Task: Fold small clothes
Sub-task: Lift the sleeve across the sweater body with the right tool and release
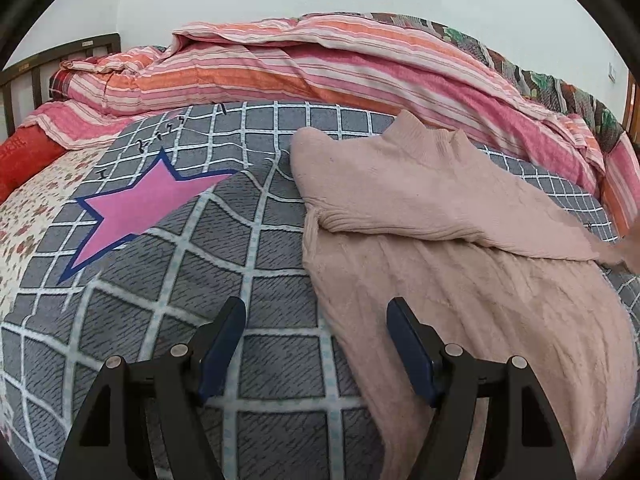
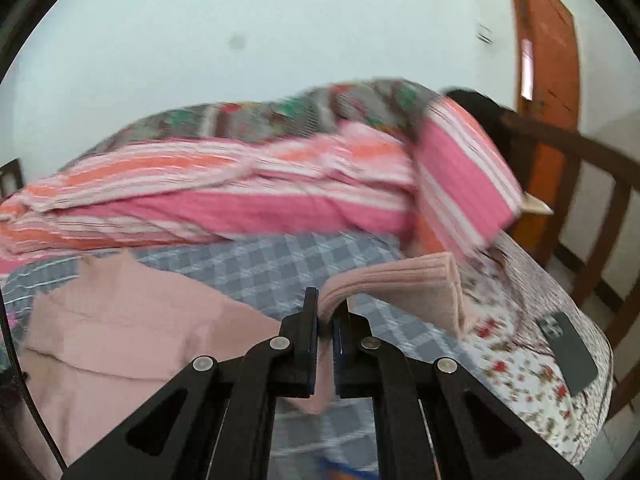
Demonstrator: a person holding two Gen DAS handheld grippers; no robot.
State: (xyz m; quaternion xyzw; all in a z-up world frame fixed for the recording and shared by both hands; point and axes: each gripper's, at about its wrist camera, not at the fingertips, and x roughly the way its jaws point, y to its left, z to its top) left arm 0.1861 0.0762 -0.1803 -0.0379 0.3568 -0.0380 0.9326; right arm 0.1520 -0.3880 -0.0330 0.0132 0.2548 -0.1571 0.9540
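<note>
1. Bed (image 1: 168, 280) has a grey checked sheet, striped quilt (image 1: 320, 64) piled behind, pale wall beyond.
2. Left hand-held gripper (image 1: 316, 312) hangs released; pink sweater (image 1: 460, 280) lies just right of it.
3. Right hand-held gripper (image 2: 326, 312) is clenched on the sweater's sleeve (image 2: 400, 284), lifted off the sheet.

Soft, even daylight fills both views, bright but without glare, and shadows are faint. The left wrist view is sharp, its grey checked bedspread (image 1: 248, 280) bulging under fisheye distortion, with dark vignetting in the corners. The right wrist view is smeared by motion blur, especially the striped quilt (image 2: 240, 200) and the wooden bed rail (image 2: 592, 208).
</note>
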